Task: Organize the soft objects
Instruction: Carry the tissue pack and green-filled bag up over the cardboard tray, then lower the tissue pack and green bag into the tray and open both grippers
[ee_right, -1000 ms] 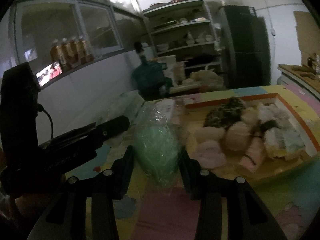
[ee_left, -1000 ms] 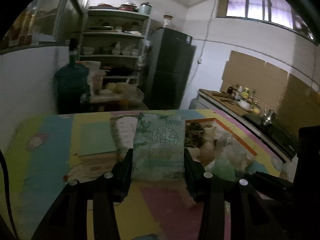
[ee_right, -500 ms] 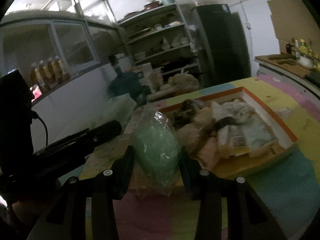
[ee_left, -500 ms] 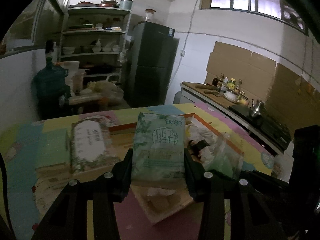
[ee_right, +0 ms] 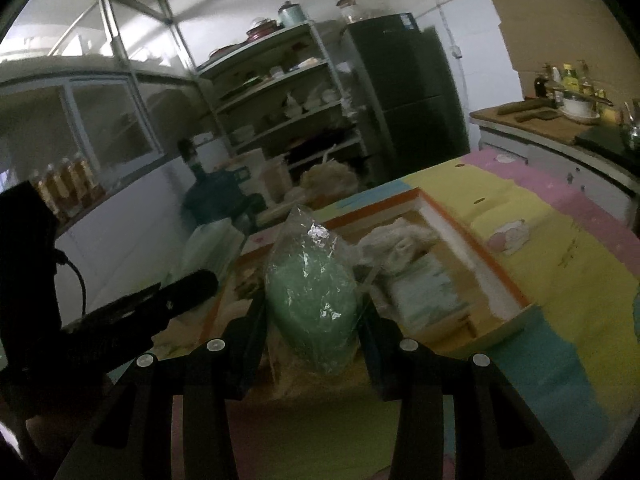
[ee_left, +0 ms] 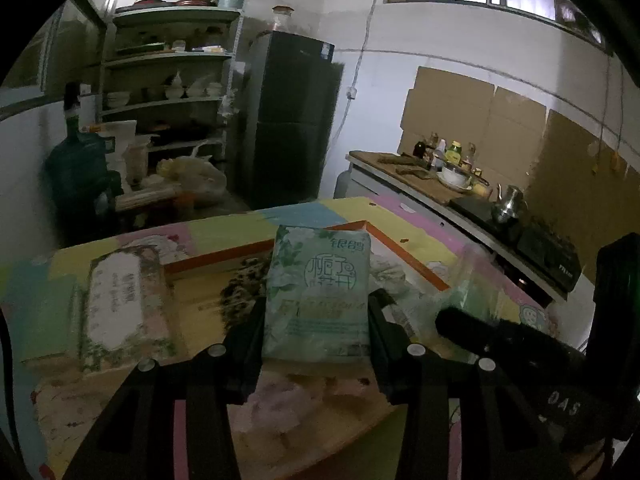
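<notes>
My left gripper (ee_left: 316, 312) is shut on a pale green tissue pack (ee_left: 320, 292) with printed flowers, held upright above the orange-rimmed tray (ee_left: 400, 254). My right gripper (ee_right: 314, 312) is shut on a green soft bundle in clear crinkly plastic (ee_right: 312, 296), held over the near end of the same tray (ee_right: 476, 252). The tray holds several soft items: white cloth (ee_right: 400, 240), a pale tissue pack (ee_right: 428, 292) and a dark patterned piece (ee_left: 244, 280). The right gripper's body shows at the lower right of the left wrist view, and the left one's at the left of the right wrist view.
A floral tissue box (ee_left: 124, 304) lies left of the tray on the colourful mat (ee_right: 560, 240). Behind stand a shelf rack (ee_left: 168, 80), a dark fridge (ee_left: 292, 120), a water jug (ee_left: 76, 168) and a counter with bottles and a kettle (ee_left: 460, 172).
Both grippers have swung sideways with their loads and now hang over the tray. The floral box has slid toward the left of the left wrist view. Neither grip has changed.
</notes>
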### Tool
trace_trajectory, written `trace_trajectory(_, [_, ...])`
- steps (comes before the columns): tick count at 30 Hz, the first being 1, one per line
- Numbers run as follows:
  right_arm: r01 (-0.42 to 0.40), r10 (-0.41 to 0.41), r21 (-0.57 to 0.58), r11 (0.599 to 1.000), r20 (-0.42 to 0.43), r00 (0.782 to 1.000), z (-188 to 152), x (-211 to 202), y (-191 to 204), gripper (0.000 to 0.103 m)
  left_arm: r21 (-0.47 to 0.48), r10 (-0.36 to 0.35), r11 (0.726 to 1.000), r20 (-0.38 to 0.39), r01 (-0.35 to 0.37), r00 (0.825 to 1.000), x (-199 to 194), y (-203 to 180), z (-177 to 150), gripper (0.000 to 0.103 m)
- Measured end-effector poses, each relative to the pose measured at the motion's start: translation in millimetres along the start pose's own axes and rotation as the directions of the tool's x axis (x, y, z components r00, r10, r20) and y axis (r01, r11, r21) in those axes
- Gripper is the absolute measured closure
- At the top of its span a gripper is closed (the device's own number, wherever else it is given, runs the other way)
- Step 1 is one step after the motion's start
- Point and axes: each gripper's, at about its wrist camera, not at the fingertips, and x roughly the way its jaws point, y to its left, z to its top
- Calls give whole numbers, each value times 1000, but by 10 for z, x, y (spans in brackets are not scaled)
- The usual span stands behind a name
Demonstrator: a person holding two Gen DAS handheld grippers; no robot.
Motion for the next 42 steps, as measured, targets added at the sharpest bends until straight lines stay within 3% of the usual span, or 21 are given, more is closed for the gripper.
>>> trace_trajectory(19, [39,-41,-44,998,-32,999,414,433,-334,58,6,43,999,-48,-43,998,531,-124,195,57])
trace_trajectory(34, [43,-50,-58,997,-118,992,473,867,-419,58,3,67,998,-122,-67,990,895,-33,179,57])
trace_trajectory(42, [34,-42,-57,998,-145,989,460,1008,-433,56,-6,31,999,-142,-32,989,1000,-11,161,52])
